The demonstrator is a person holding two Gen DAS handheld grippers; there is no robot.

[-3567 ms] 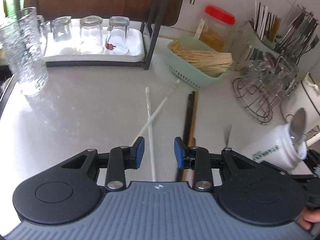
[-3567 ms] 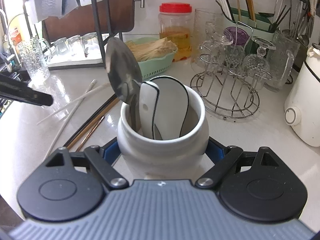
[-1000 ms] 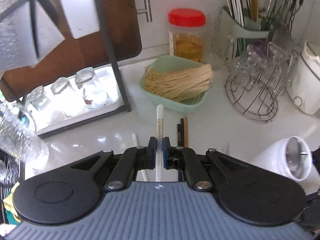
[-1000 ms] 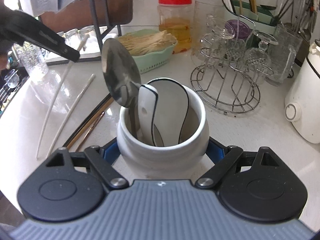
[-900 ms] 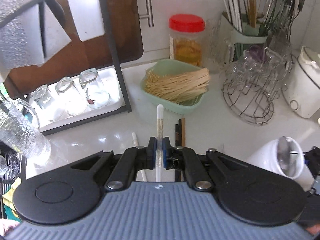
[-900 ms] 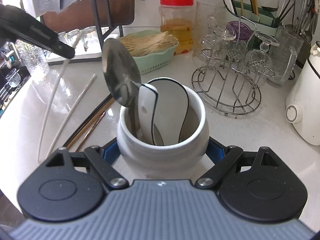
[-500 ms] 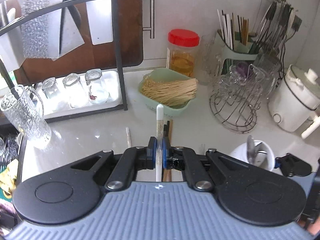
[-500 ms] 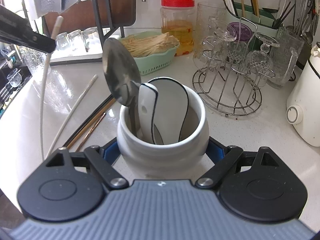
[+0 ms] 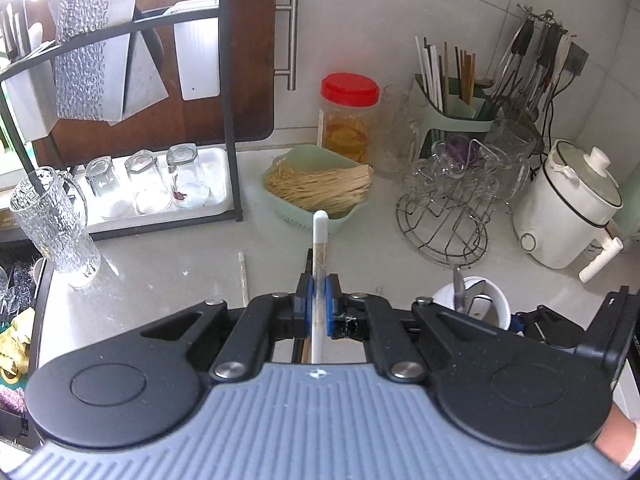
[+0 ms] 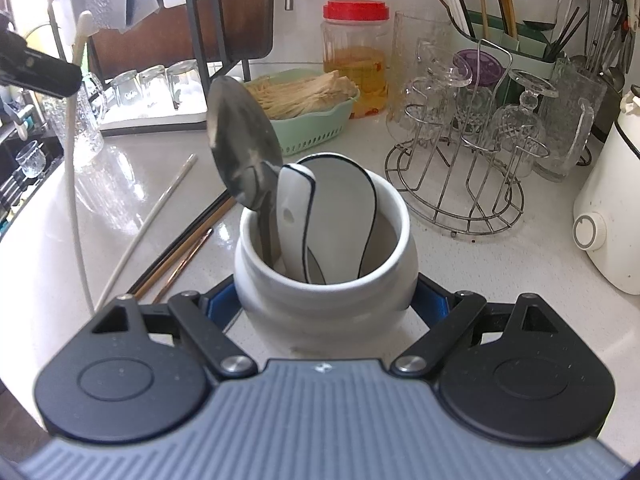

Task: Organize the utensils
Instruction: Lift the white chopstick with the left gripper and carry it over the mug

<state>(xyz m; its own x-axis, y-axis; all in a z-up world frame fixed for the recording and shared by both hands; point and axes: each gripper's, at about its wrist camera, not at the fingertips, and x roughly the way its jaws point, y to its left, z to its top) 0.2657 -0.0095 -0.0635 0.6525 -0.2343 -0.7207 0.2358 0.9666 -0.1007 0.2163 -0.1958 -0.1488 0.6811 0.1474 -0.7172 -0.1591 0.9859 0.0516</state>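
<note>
Chopstick (image 9: 319,276), white, is pinched between the left gripper (image 9: 318,304) fingers above the worktop (image 9: 160,276); right gripper (image 10: 326,300) fingers clamp the jar (image 10: 324,292). Held near one end, it may pivot and miss the crowded jar mouth.

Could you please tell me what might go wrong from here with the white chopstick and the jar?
The left hand-held gripper pinches the long white chopstick near one end, so it could swing or slip. The white jar already holds a metal spoon and ceramic spoon, so insertion may snag.
</note>
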